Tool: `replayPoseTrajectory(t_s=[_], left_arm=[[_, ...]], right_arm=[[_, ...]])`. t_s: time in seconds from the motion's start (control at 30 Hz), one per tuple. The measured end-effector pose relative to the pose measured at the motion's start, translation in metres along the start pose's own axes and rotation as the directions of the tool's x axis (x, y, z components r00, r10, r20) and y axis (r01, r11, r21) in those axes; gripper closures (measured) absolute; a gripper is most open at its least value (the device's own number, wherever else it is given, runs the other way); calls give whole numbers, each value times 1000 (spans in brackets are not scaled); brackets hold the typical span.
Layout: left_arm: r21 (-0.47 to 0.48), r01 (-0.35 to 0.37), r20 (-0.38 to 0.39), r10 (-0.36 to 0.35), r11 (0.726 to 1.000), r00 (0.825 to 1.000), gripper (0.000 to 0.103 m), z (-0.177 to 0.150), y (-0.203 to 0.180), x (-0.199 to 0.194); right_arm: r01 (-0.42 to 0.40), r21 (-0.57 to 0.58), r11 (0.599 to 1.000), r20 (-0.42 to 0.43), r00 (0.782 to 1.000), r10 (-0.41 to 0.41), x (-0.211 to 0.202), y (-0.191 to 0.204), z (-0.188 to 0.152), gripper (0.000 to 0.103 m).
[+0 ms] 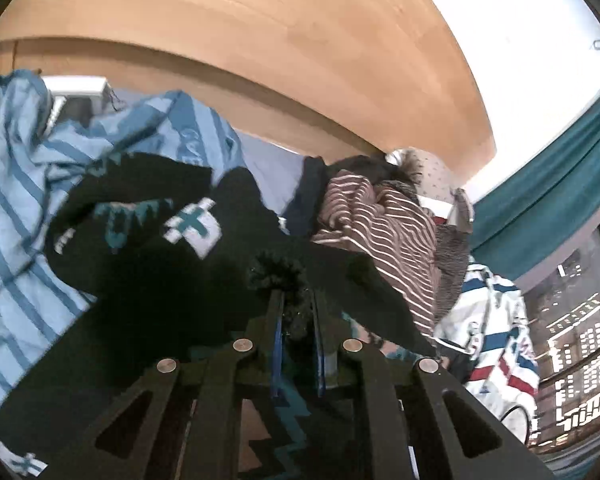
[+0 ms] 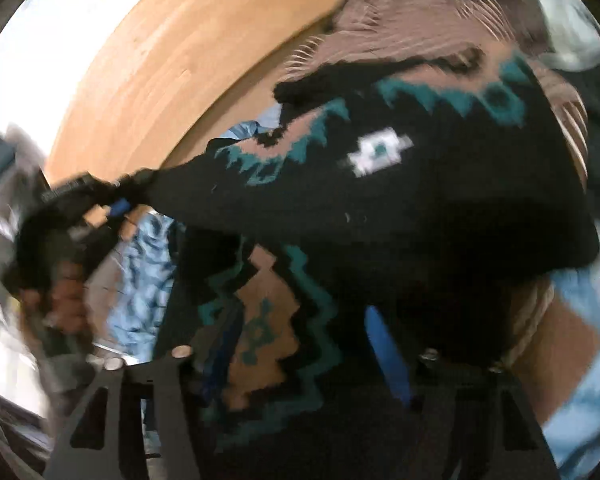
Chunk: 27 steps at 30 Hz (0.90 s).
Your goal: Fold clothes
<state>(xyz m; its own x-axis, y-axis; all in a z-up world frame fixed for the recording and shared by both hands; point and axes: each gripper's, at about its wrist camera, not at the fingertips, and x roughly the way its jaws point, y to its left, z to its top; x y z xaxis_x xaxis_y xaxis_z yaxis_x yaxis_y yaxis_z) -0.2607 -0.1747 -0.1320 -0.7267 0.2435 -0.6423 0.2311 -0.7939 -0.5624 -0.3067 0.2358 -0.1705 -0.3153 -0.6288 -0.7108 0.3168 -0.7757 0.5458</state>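
Pinching a black patterned sweater [image 1: 148, 216], the left gripper [image 1: 298, 300] is clenched; the right gripper [image 2: 300, 344] at six o'clock straddles it, grip unclear.

A bed under a blue-striped cover [image 1: 16, 184] bears a heap of clothes, a brown striped top [image 1: 384, 228] among them.

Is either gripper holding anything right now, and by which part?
The left gripper is shut on the black sweater, pinching a bunched bit of its edge. The right gripper straddles the sweater; too blurred to tell a grip.
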Motion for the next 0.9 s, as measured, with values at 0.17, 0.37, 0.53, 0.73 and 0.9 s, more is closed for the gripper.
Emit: replayPoseTrajectory(t_s=[0.17,0.37,0.53,0.73,0.9], left_arm=[[-8,-98,53,98,995,994,91,-1,25,-5],[27,-224,-9,224,974,974,92,-7,47,44],[116,-291,12,291,950,957,92,-12,40,62],[102,-297,-14,300,949,954,92,-2,42,65],[85,-322,-66,327,943,943,92,-4,54,73]], right_arm=[[184,51,982,54,981,-186,1,-22,8,54],[336,197,921,128,922,-364,-37,-69,4,61],[287,272,919,132,934,-331,-50,-95,0,60],[91,273,958,4,995,-96,-43,-80,-7,53],[-28,156,987,20,999,25,-49,-29,8,37]])
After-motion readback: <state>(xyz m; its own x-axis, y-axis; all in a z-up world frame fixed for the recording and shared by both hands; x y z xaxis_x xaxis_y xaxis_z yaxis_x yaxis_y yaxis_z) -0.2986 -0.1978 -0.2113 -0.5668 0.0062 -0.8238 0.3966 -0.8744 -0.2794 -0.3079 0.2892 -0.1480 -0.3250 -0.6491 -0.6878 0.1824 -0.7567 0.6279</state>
